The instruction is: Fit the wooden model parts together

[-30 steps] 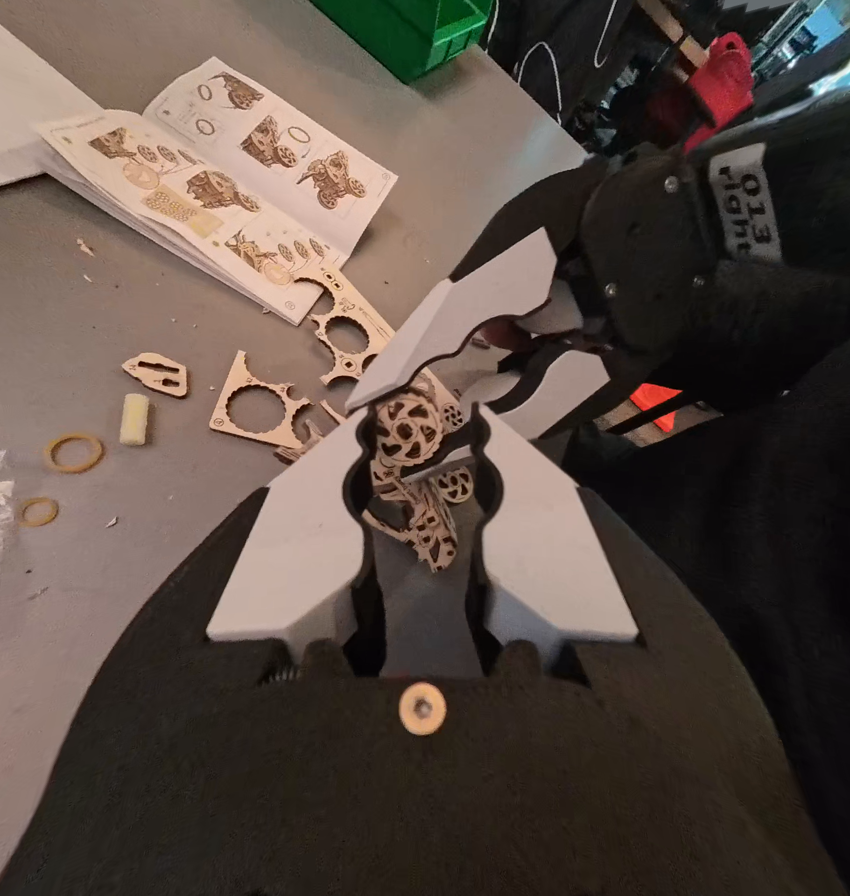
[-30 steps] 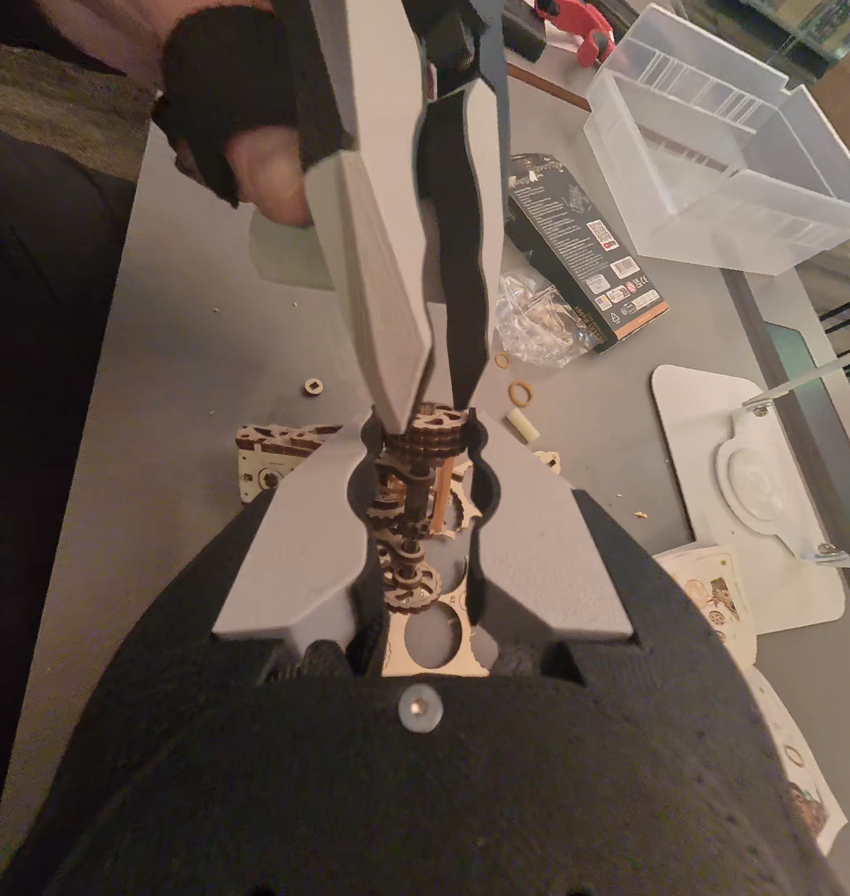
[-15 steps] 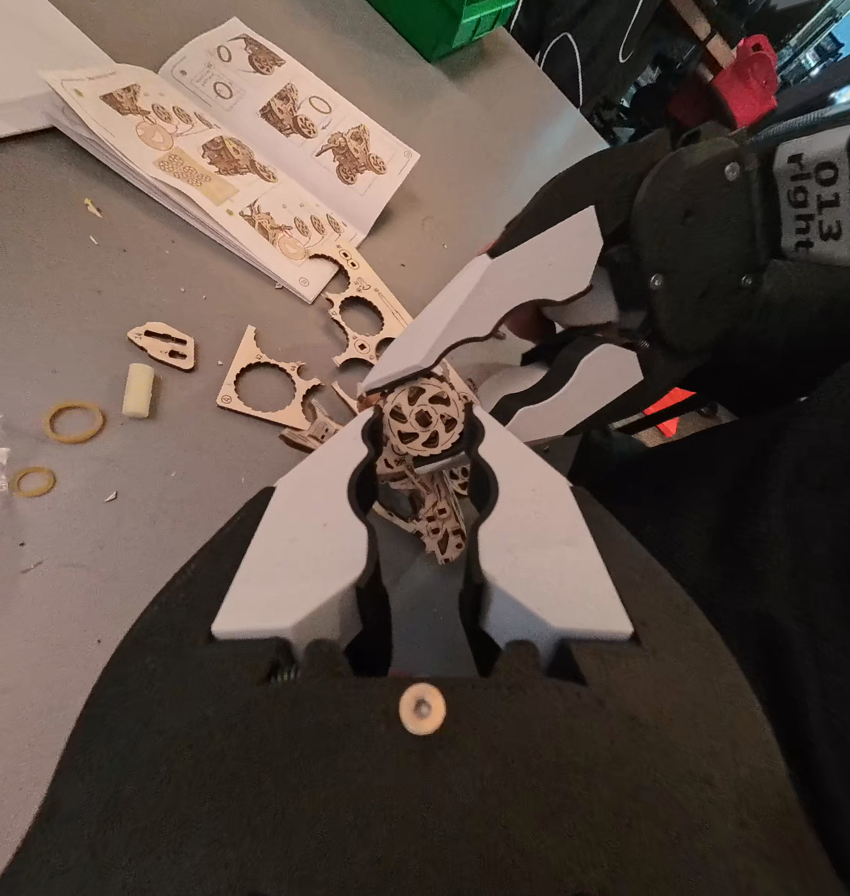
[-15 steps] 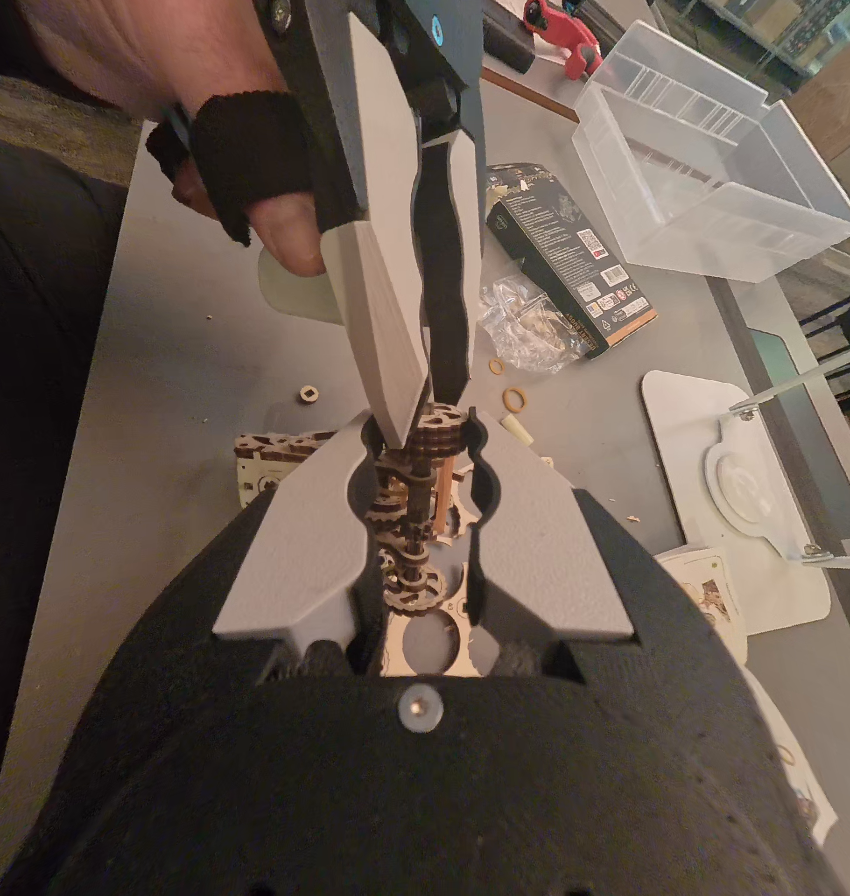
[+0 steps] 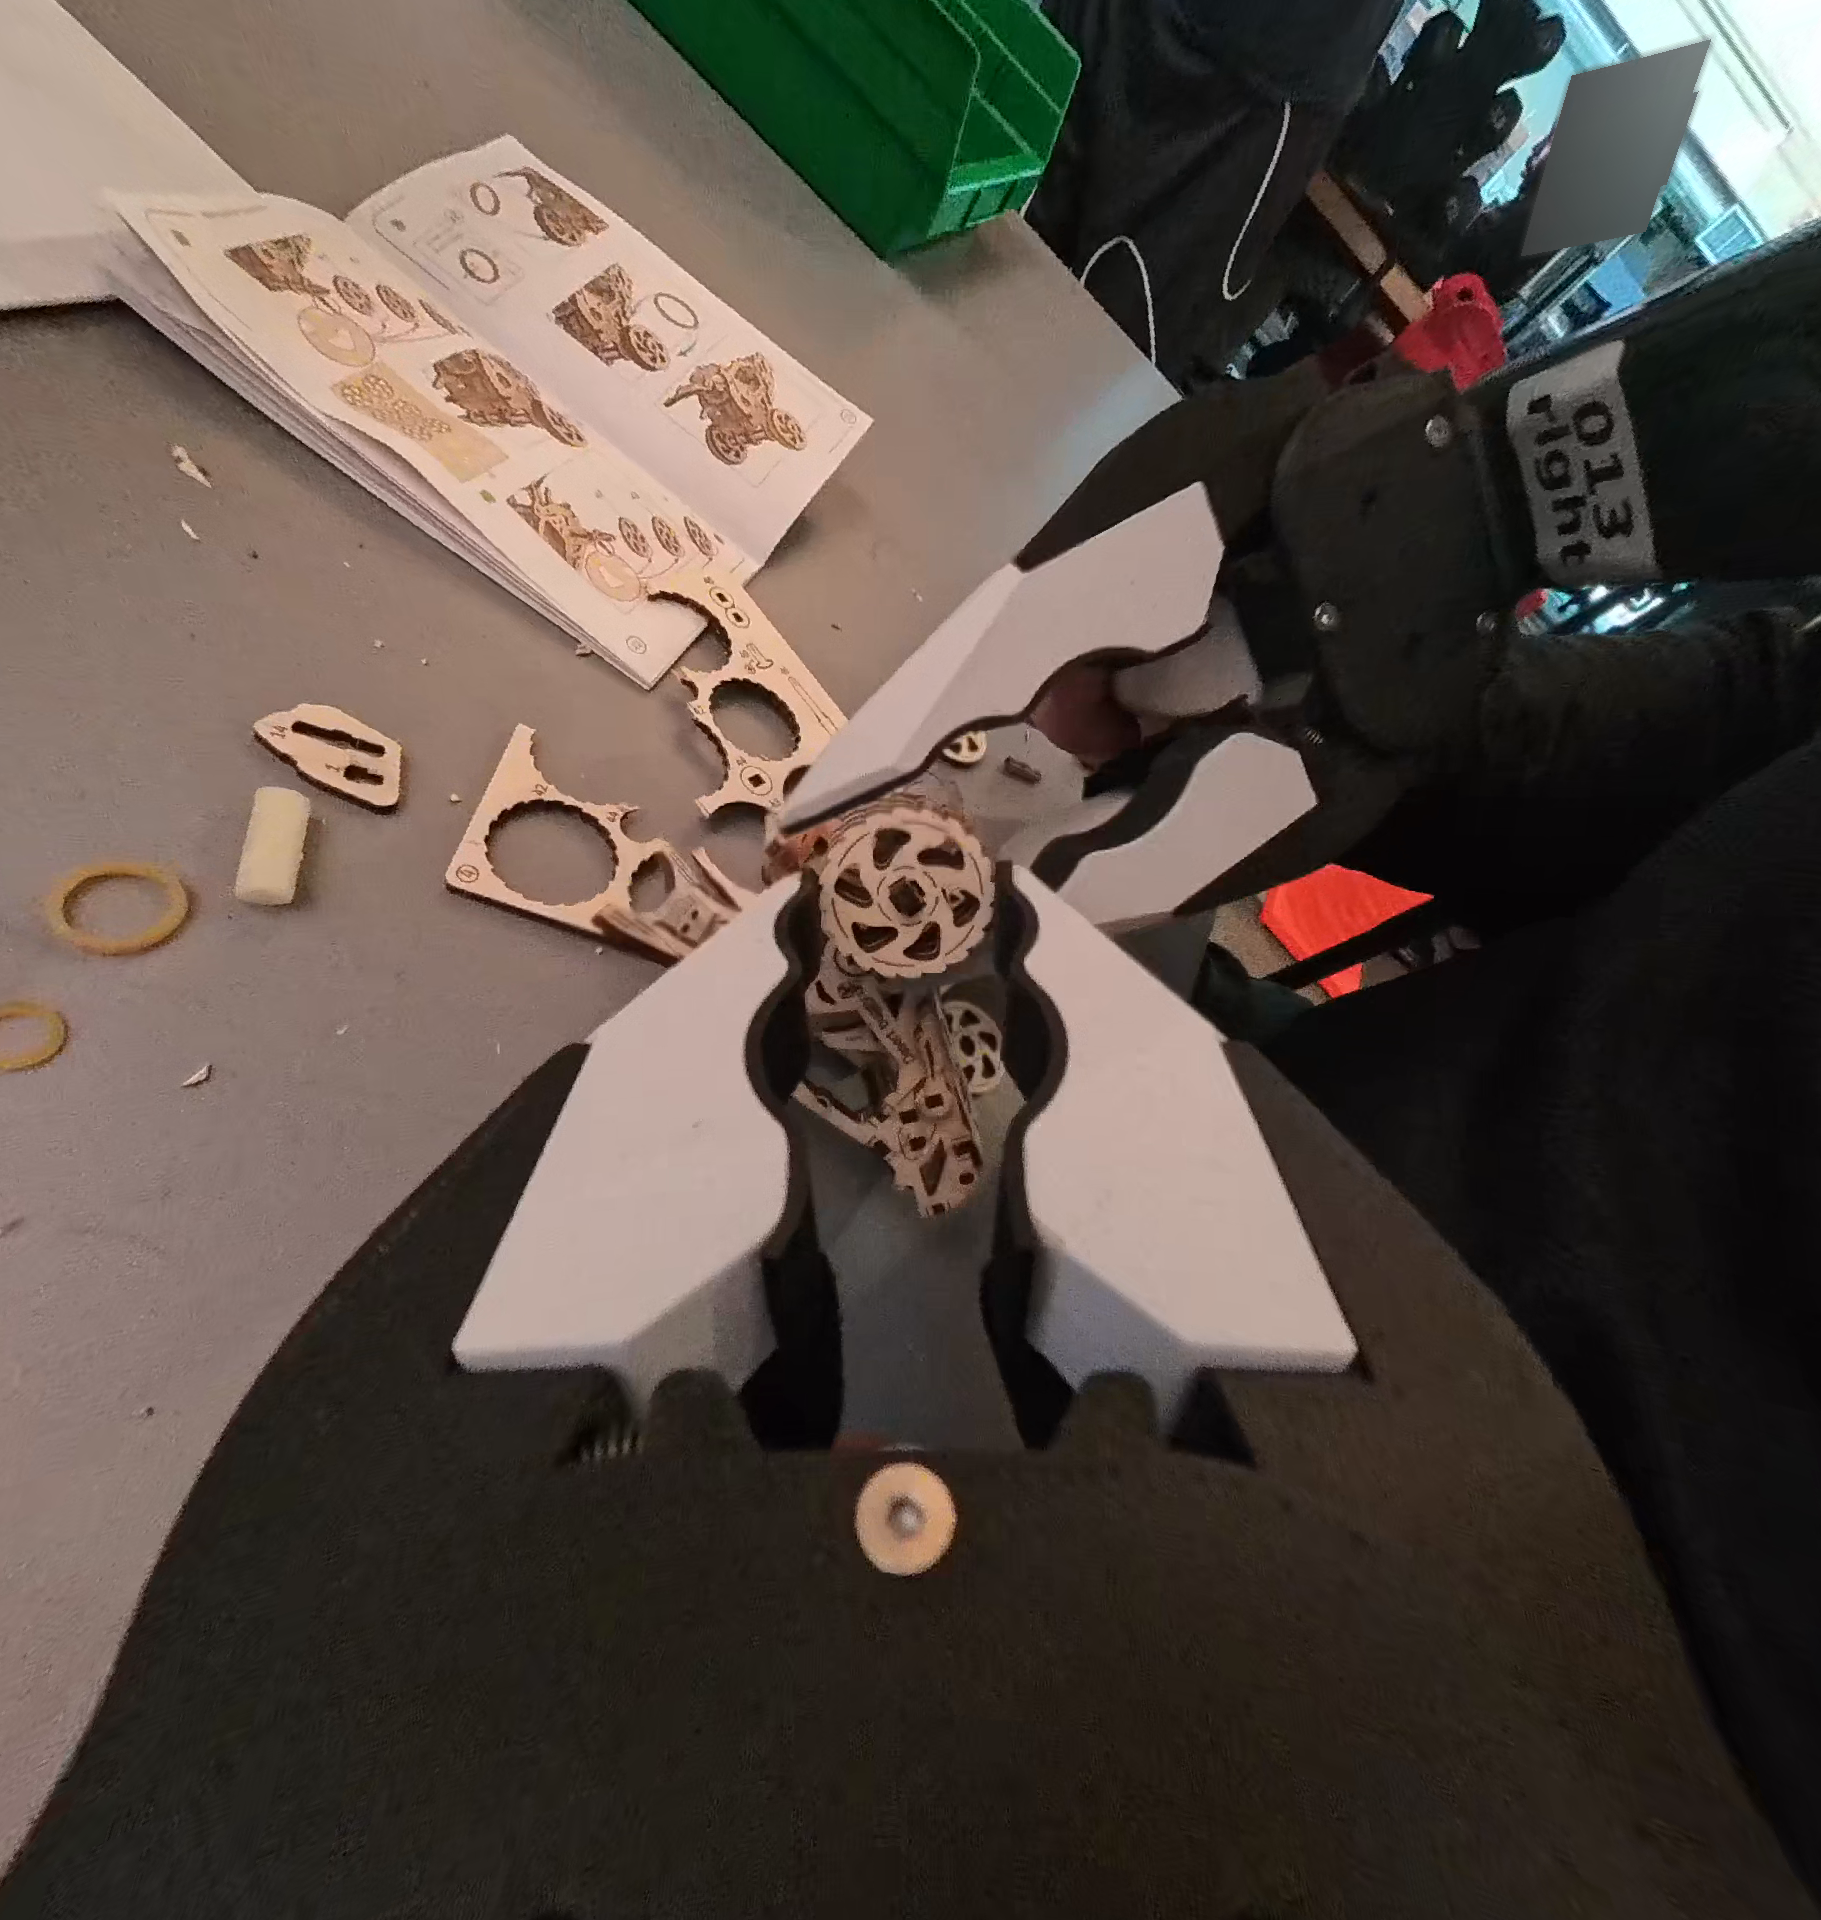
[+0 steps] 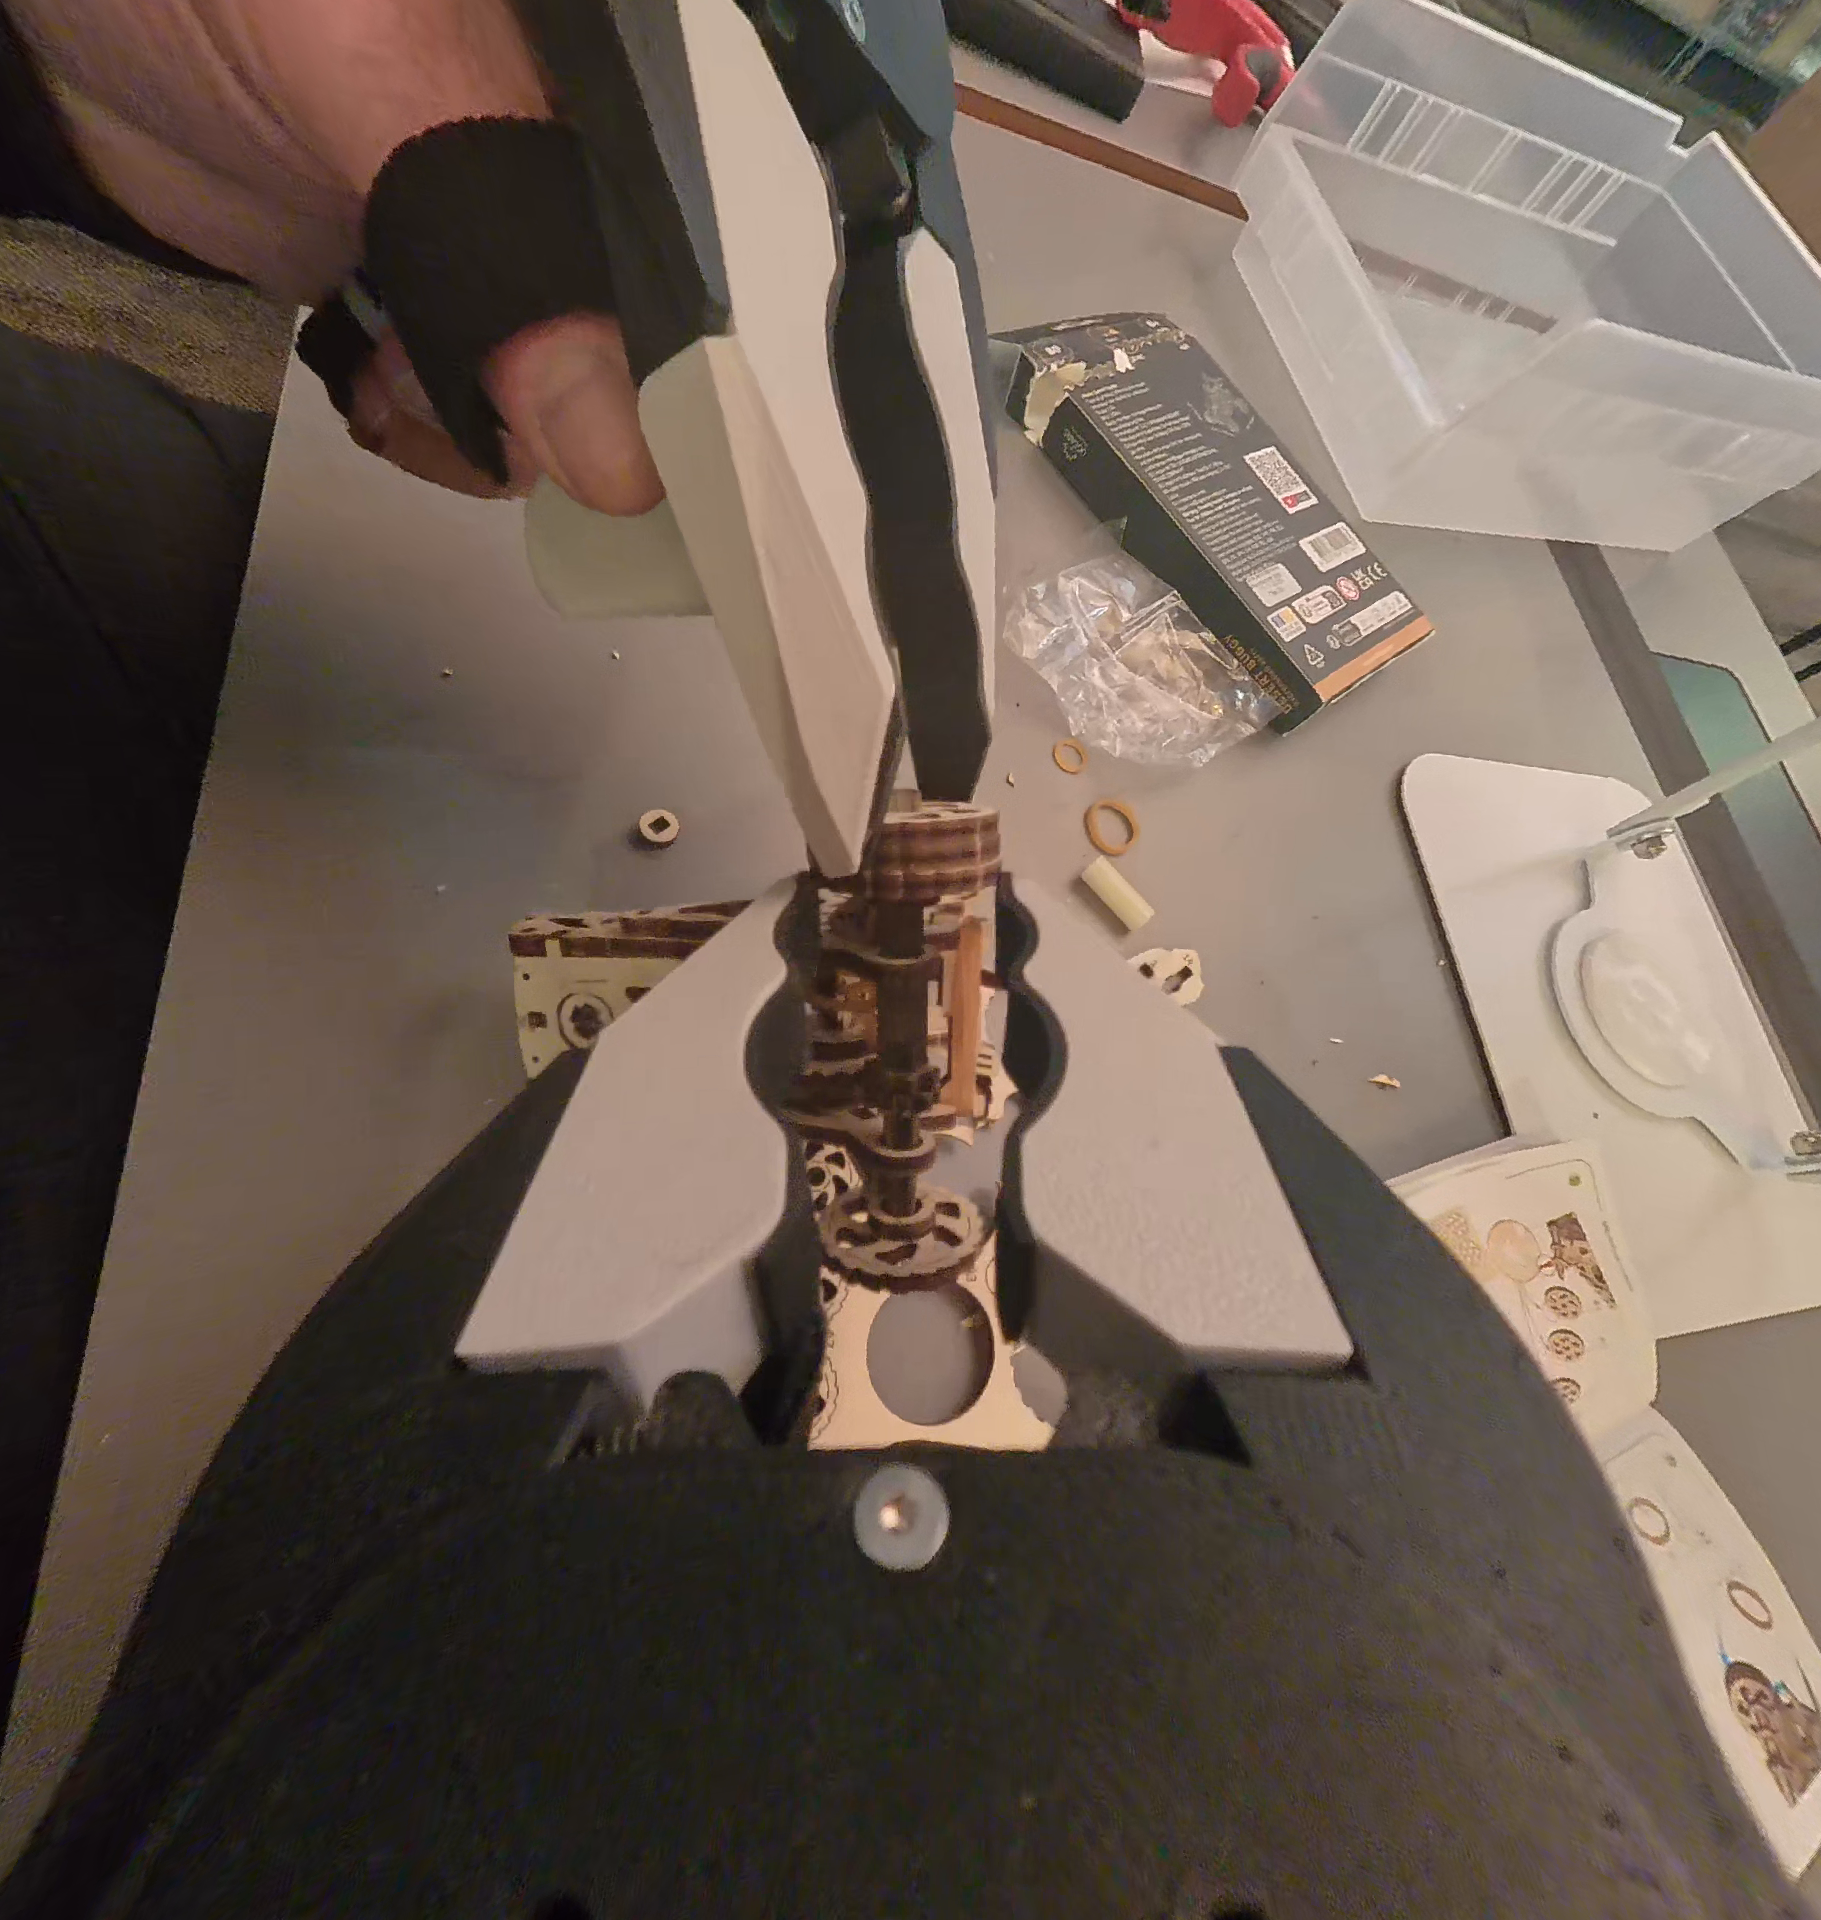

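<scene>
A small wooden gear assembly (image 5: pixel 904 906), with a spoked toothed wheel facing the left wrist camera, is held above the grey table (image 5: pixel 158 1195). My left gripper (image 5: pixel 901 894) is shut on it, with the wheel between its fingertips. My right gripper (image 5: pixel 911 844) comes in from the right and grips the same assembly just behind the wheel. In the right wrist view the assembly (image 6: pixel 901 1039) is a shaft with stacked gears between my right gripper's (image 6: pixel 906 894) fingers. The left gripper (image 6: pixel 906 826) comes down from above onto the top gear stack. A gloved hand (image 6: pixel 532 416) holds it.
An open instruction booklet (image 5: pixel 490 384), punched wooden sheets (image 5: pixel 563 852), rubber bands (image 5: pixel 119 909), a white cylinder (image 5: pixel 272 844) and a green bin (image 5: pixel 885 114) are on the table. A wooden model body (image 6: pixel 594 987), black box (image 6: pixel 1218 509), plastic bag (image 6: pixel 1124 665) and clear container (image 6: pixel 1529 343) also show.
The right gripper's upper finger has shifted up and right, so the wheel now shows in full between my left fingertips. Both grippers stay on the assembly.
</scene>
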Available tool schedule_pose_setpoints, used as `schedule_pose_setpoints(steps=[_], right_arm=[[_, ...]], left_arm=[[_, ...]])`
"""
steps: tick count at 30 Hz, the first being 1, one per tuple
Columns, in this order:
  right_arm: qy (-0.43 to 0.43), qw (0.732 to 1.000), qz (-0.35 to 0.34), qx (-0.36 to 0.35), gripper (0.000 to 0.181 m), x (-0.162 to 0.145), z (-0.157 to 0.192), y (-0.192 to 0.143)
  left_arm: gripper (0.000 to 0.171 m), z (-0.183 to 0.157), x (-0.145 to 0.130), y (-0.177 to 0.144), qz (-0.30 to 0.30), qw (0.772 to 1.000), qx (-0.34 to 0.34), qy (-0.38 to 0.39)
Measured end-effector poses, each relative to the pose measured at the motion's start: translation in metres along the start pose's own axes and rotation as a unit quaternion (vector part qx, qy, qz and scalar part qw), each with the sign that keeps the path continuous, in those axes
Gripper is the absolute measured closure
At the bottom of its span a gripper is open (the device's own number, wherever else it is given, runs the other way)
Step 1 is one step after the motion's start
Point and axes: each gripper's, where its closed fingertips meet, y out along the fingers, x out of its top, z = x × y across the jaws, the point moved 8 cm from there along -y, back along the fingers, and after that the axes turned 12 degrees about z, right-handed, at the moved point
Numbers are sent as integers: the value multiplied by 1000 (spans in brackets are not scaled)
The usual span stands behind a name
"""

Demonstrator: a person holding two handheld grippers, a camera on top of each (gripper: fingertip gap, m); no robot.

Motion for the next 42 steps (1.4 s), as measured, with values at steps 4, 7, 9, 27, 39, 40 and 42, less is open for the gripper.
schedule_pose_setpoints(steps=[4, 7, 9, 27, 39, 40, 42], right_arm=[[4, 1000, -5, 1, 149, 0, 0, 0], [-1, 1000, -6, 2, 149, 3, 1, -1], [3, 1000, -4, 4, 149, 3, 1, 0], [-10, 1000, -15, 3, 150, 1, 2, 0], [26, 999, -25, 14, 150, 1, 0, -1], [23, 999, -25, 16, 150, 2, 1, 0], [19, 1000, -9, 13, 151, -1, 1, 2]], left_arm=[[142, 0, 0, 0, 1, 1000, 4, 2], [142, -2, 1, 2, 6, 1000, 9, 9], [142, 0, 0, 1, 2, 1000, 8, 8], [143, -2, 2, -2, 6, 1000, 4, 26], [142, -15, 4, -4, 6, 991, 103, 80], [142, -14, 3, -5, 8, 993, 95, 73], [142, -13, 3, -9, -10, 995, 82, 59]])
